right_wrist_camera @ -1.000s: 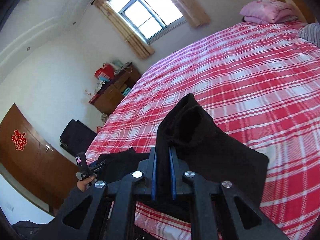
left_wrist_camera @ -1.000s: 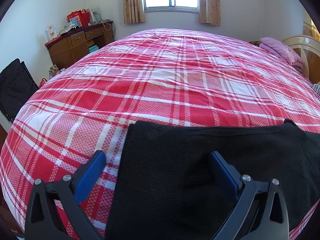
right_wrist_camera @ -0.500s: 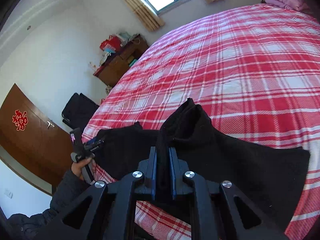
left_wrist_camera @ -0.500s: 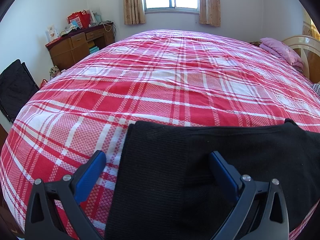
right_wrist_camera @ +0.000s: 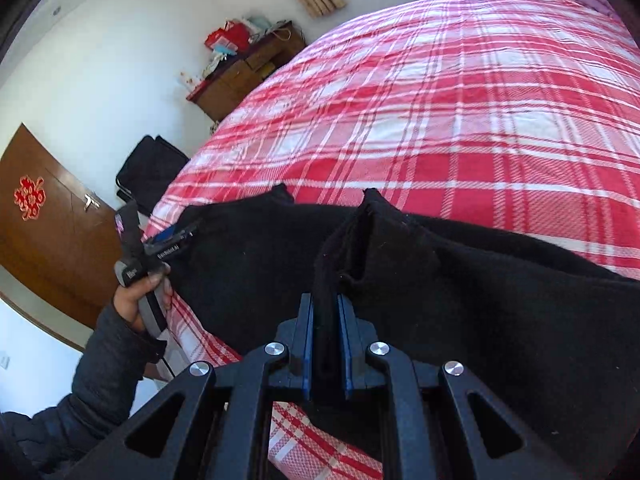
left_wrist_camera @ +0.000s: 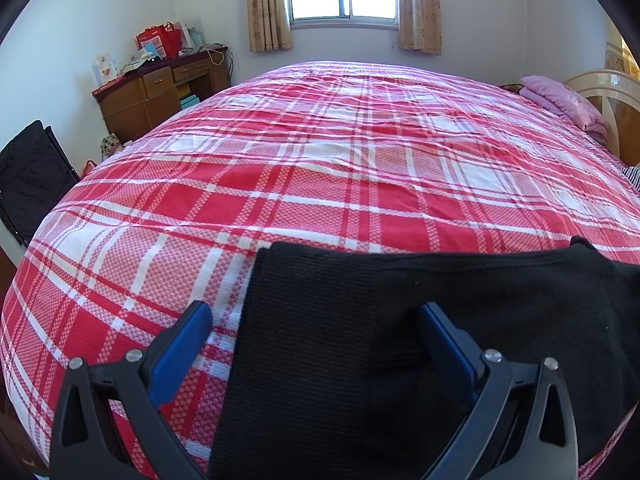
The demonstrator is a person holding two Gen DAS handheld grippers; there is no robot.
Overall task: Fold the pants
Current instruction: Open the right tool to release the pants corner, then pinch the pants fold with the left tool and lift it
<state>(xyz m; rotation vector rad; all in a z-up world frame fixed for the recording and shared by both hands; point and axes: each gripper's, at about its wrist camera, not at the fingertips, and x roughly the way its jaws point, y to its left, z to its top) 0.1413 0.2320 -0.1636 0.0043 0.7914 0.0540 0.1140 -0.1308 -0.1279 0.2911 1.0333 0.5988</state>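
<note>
- Pants (left_wrist_camera: pixel 420 320): black, fine ribbed knit texture; no print.
- Bedspread (left_wrist_camera: pixel 340 168): red and white plaid, with small checkerboard weave in the paler squares.
- Left gripper (left_wrist_camera: pixel 316 344): black frame, blue pads, silver screws.
- Right gripper (right_wrist_camera: pixel 328 320): black frame, blue pads, silver screws.
- Folded blanket (left_wrist_camera: pixel 564 100) by the headboard: pink.
- Curtains (left_wrist_camera: pixel 268 4): beige, with a patterned band.
- Desk (left_wrist_camera: pixel 156 92): brown wood; red bag (left_wrist_camera: pixel 158 40) on top.
- Door (right_wrist_camera: pixel 44 224): brown, red paper ornament.
- Sleeve (right_wrist_camera: pixel 100 368): dark, quilted.
- Walls: white.

Plaid-covered bed (left_wrist_camera: pixel 360 168) — black pants (left_wrist_camera: pixel 440 320) spread across it.
</note>
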